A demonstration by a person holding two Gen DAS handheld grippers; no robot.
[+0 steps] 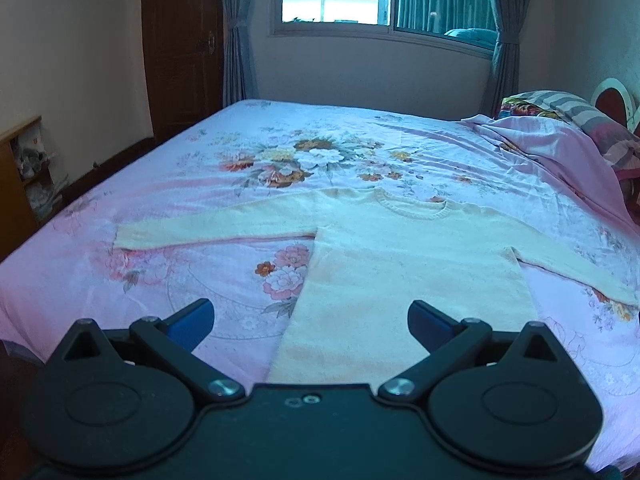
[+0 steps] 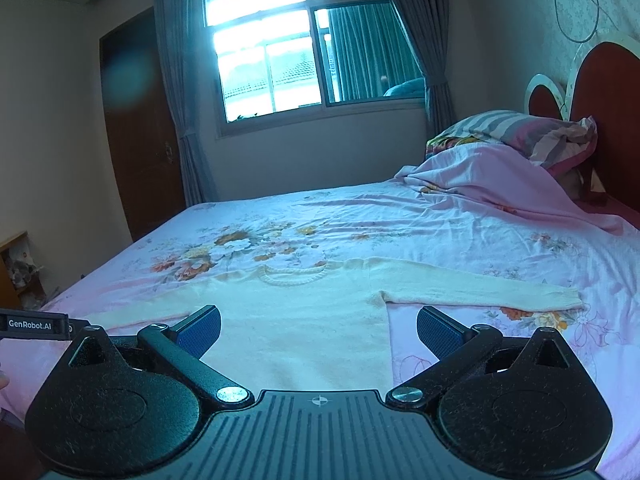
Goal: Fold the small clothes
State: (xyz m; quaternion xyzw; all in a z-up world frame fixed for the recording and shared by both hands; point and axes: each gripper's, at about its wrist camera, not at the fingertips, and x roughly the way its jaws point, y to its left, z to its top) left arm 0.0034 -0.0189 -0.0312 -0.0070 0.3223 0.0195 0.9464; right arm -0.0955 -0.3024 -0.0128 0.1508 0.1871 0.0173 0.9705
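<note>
A small cream knitted long-sleeved sweater (image 1: 404, 264) is being shown spread flat on the pink floral bedsheet (image 1: 224, 152) of a wide bed, neckline pointing away toward the window and hem lying nearest the two tools. Its body axis is running straight away from the fingers, while the two sleeves are being held out sideways, across that axis, one to each side.

The left gripper (image 1: 311, 320) is being held above the near end of the garment with its blue-padded jaws spread wide; nothing is being gripped. Between its jaws, the left side edge of the sweater's body and the lower hem region are being framed, with bare sheet under the left finger. The left sleeve cuff (image 1: 128, 236) is lying well off to that side, beyond the fingers.

The right gripper (image 2: 319, 330) is likewise being held wide open and empty. The right side edge of the body is being framed between its jaws, and the right sleeve (image 2: 480, 290) is stretching away to its outer side, ending in a cuff (image 2: 572, 300).

Judged from this layout, folding is not yet begun. Each sleeve is being left nearer its own-side tool, so an inward fold across the body axis is probably being called for, each tool taking its own side.
</note>
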